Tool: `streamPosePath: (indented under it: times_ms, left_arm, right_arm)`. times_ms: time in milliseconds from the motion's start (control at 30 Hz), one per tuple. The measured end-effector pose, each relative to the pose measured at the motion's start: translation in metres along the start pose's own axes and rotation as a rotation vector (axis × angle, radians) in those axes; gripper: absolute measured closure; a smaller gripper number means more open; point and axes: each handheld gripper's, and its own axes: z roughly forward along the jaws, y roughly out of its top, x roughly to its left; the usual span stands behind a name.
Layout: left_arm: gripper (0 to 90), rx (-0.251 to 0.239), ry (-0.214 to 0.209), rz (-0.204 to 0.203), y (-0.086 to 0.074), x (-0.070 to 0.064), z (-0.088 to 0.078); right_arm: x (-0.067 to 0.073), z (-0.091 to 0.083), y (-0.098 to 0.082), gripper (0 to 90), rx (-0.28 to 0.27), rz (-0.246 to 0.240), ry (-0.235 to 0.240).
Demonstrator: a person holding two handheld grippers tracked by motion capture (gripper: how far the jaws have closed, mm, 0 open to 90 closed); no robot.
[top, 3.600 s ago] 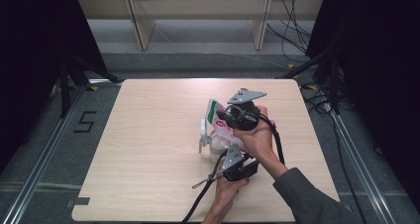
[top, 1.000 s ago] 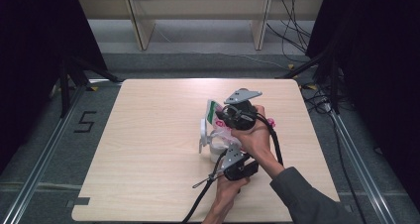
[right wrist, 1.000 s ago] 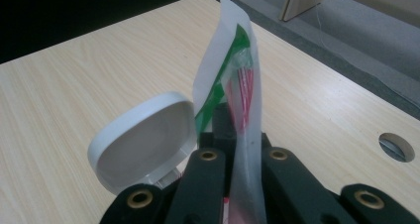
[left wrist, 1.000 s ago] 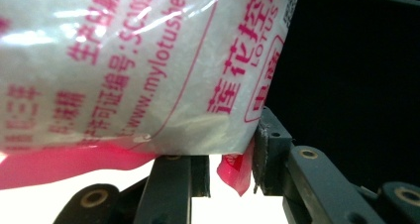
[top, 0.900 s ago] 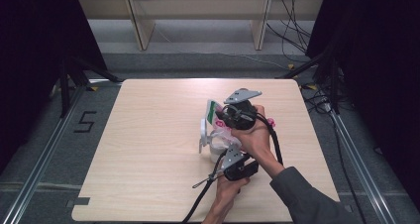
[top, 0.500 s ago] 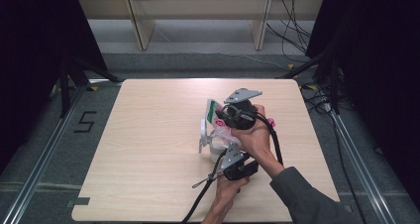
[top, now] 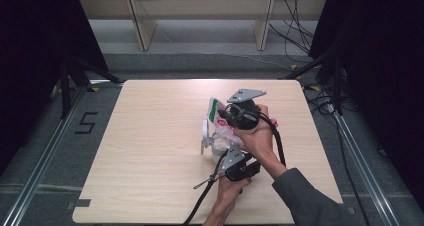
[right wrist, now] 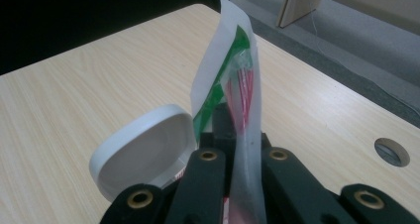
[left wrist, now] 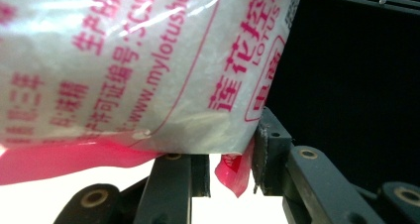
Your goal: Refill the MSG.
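A plastic bag of white grains with pink print (top: pixel 226 132) hangs between my two grippers just right of the table's middle. My left gripper (top: pixel 228 155) is shut on its pink lower corner (left wrist: pixel 233 170), and the bag (left wrist: pixel 129 70) bulges above the jaws. My right gripper (top: pixel 229 117), with the grey plate on top, is shut on the bag's white and green upper edge (right wrist: pixel 233 70), which stands upright between its jaws (right wrist: pixel 236 131). A white container with its lid open (top: pixel 206 135) sits just left of the bag; the lid (right wrist: pixel 143 152) lies close beside my right jaws.
The wooden table (top: pixel 150 136) has bare room to the left and at the back. A round cable hole (right wrist: pixel 392 151) is in the tabletop. Black cables (top: pixel 202 198) trail to the front edge. Shelf legs (top: pixel 140 21) stand on the floor behind.
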Motion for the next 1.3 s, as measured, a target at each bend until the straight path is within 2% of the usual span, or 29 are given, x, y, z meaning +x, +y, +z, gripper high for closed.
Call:
streamPosePath:
  times_ms: [67,167,233,267,300,333,400,433,467,500,567,600,667,700,733,900,933,967,1000,1133,1200,1300]
  left_arm:
    - [71.5,0.001,0.002,-0.007,-0.0011,0.0003,0.0004]
    - [71.6,-0.003,0.000,-0.009,-0.0009,0.0004,0.0006]
    - [71.6,-0.008,-0.005,0.000,-0.0004,0.0006,0.0003]
    - [71.6,-0.008,-0.005,0.000,-0.0004,0.0006,0.0003]
    - [71.6,-0.020,-0.015,-0.002,-0.0006,0.0014,0.0012]
    - [71.6,-0.004,-0.002,-0.004,-0.0005,0.0010,0.0006]
    - [71.6,-0.001,-0.002,-0.005,-0.0008,0.0008,0.0005]
    - [71.5,0.003,0.003,0.002,-0.0004,0.0005,-0.0004]
    - [71.5,0.003,0.003,0.002,-0.0004,0.0005,-0.0004]
    - [71.6,-0.004,0.005,0.001,-0.0002,0.0009,-0.0002]
    - [71.6,-0.010,-0.001,0.006,-0.0006,0.0009,0.0006]
    - [71.6,0.005,0.011,0.025,-0.0007,-0.0010,0.0000]
    - [71.6,0.005,0.011,0.028,-0.0007,-0.0011,0.0001]
    - [71.7,-0.022,0.004,-0.006,-0.0008,-0.0033,0.0018]
    - [71.7,0.006,0.012,0.026,-0.0006,-0.0006,0.0003]
    - [71.8,0.003,0.010,0.025,-0.0011,-0.0006,0.0007]
    - [71.8,0.005,0.010,0.026,-0.0010,-0.0006,0.0004]
    - [71.8,0.002,0.008,0.033,-0.0009,-0.0007,0.0004]
    - [71.8,0.020,0.019,0.055,-0.0003,-0.0005,-0.0008]
    - [71.8,0.003,0.010,0.045,-0.0011,-0.0005,0.0008]
    - [71.8,0.017,0.021,0.054,-0.0003,-0.0007,-0.0007]
    - [71.9,0.011,0.016,0.043,-0.0010,-0.0004,0.0004]
  right_arm:
    - [-0.0014,0.0012,-0.0003,90.0,0.027,-0.014,0.007]
    - [0.0001,0.0036,-0.0010,90.0,0.024,0.002,-0.001]
    - [-0.0022,0.0030,0.0001,90.0,0.024,-0.024,0.009]
    - [-0.0002,0.0022,0.0001,90.0,0.023,0.004,0.007]
    - [-0.0002,0.0022,0.0001,90.0,0.023,0.004,0.007]
    - [-0.0015,0.0028,0.0006,90.0,0.018,-0.013,0.002]
    - [0.0002,0.0041,-0.0001,90.0,0.017,0.002,-0.007]
    - [-0.0015,0.0046,0.0000,90.0,0.032,-0.020,0.004]
    - [0.0005,0.0044,-0.0004,90.0,0.021,0.014,-0.003]
    - [-0.0022,0.0035,0.0003,90.0,0.021,-0.010,0.009]
    - [-0.0019,0.0034,0.0005,90.0,0.019,-0.008,0.011]
    - [0.0002,0.0035,-0.0004,90.0,0.032,-0.003,0.007]
    - [0.0006,0.0040,-0.0009,90.0,0.036,-0.013,-0.001]
    - [-0.0001,0.0033,-0.0006,90.0,0.034,-0.006,0.006]
    - [0.0003,0.0034,-0.0008,90.0,0.026,0.005,0.004]
    - [0.0002,0.0049,-0.0014,90.0,0.034,-0.009,0.003]
    - [0.0000,0.0059,-0.0012,90.0,0.029,-0.028,-0.002]
    - [0.0000,0.0055,-0.0009,90.0,0.034,-0.027,0.001]
    - [-0.0002,0.0053,-0.0005,90.0,0.036,-0.019,0.007]
    - [0.0011,0.0054,-0.0011,90.0,0.043,-0.012,0.005]
    - [0.0009,0.0056,-0.0012,90.0,0.038,-0.009,0.003]
    - [-0.0004,0.0046,-0.0011,90.0,0.028,-0.006,0.003]
